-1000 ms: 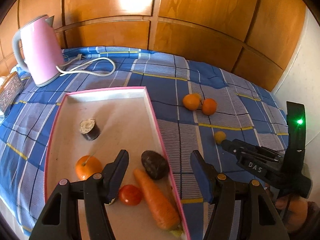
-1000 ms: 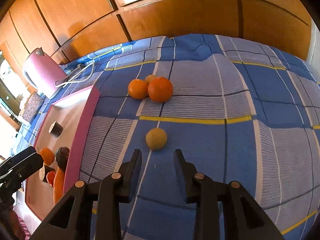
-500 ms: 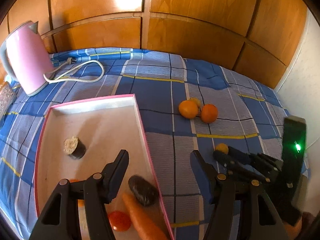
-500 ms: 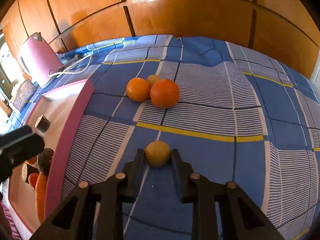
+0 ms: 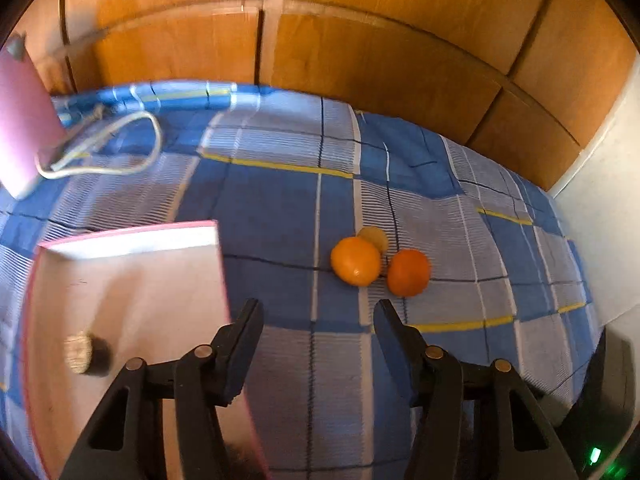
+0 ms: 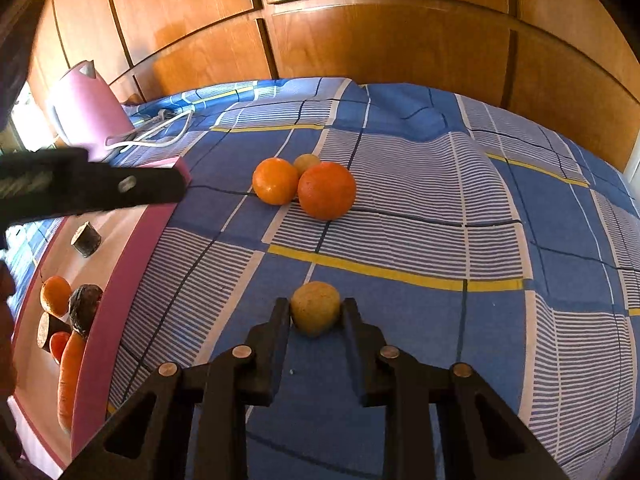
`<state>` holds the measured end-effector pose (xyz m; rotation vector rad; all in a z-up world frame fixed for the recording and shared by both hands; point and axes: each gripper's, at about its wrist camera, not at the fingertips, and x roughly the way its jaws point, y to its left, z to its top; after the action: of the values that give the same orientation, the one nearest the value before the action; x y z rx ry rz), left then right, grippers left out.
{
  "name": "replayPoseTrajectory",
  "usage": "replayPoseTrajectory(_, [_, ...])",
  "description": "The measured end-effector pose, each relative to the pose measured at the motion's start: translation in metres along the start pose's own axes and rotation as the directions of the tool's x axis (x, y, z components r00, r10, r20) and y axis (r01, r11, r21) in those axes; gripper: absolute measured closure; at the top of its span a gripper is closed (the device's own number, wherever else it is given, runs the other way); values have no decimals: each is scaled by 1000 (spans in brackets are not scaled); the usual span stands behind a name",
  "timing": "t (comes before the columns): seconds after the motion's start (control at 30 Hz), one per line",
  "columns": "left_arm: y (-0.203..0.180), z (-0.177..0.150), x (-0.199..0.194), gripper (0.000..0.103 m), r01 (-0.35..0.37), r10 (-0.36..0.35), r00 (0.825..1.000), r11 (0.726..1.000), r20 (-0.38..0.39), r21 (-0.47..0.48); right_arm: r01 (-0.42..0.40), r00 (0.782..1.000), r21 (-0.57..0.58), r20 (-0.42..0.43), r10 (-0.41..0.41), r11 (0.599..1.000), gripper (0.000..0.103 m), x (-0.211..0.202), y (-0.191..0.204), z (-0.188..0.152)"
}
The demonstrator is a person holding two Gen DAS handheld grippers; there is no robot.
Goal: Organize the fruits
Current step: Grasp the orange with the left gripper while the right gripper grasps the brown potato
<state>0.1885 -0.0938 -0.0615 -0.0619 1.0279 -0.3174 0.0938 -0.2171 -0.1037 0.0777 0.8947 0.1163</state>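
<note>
My right gripper [image 6: 315, 309] is shut on a small yellow fruit [image 6: 315, 307] that rests on the blue checked cloth. Beyond it lie two oranges [image 6: 326, 190] and another small yellow fruit [image 6: 307, 163], touching each other. The same group shows in the left wrist view: oranges [image 5: 355, 261] and yellow fruit [image 5: 374, 237]. My left gripper [image 5: 318, 318] is open and empty above the cloth, just right of the pink-rimmed tray [image 5: 222, 264], short of the oranges. The tray [image 6: 132, 240] holds an orange [image 6: 55, 295], a dark fruit [image 6: 85, 307], a carrot [image 6: 70, 376], a tomato and brown cylinders.
A pink kettle [image 6: 86, 114] with a white cord [image 5: 120, 148] stands at the back left. A wooden panelled wall [image 5: 360, 52] borders the cloth behind. A white wall [image 5: 600, 220] stands at the right. My left gripper's body crosses the right wrist view [image 6: 88, 188].
My right gripper has moved forward and closed on the small yellow fruit. My left gripper has moved right and forward from over the tray toward the oranges, staying open.
</note>
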Motion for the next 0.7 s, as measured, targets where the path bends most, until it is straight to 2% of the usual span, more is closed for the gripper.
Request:
replayPoseTrajectory(0.2, [2, 17, 30, 45, 63, -67, 997, 993, -46, -101, -23, 1000, 12, 6, 23, 1000, 77, 1, -4, -1])
replayPoseTrajectory(0.3, [1, 22, 43, 45, 70, -77, 996, 989, -54, -127, -30, 1000, 14, 8, 30, 999, 77, 1, -5, -1])
replayPoseTrajectory(0.6, [-5, 29, 71, 46, 74, -86, 992, 989, -92, -124, -15, 1000, -11, 6, 15, 1000, 76, 2, 0, -2])
replayPoseTrajectory(0.7, [-5, 29, 76, 55, 81, -91, 993, 989, -80, -121, -21, 1000, -7, 7, 21, 1000, 77, 1, -1, -3])
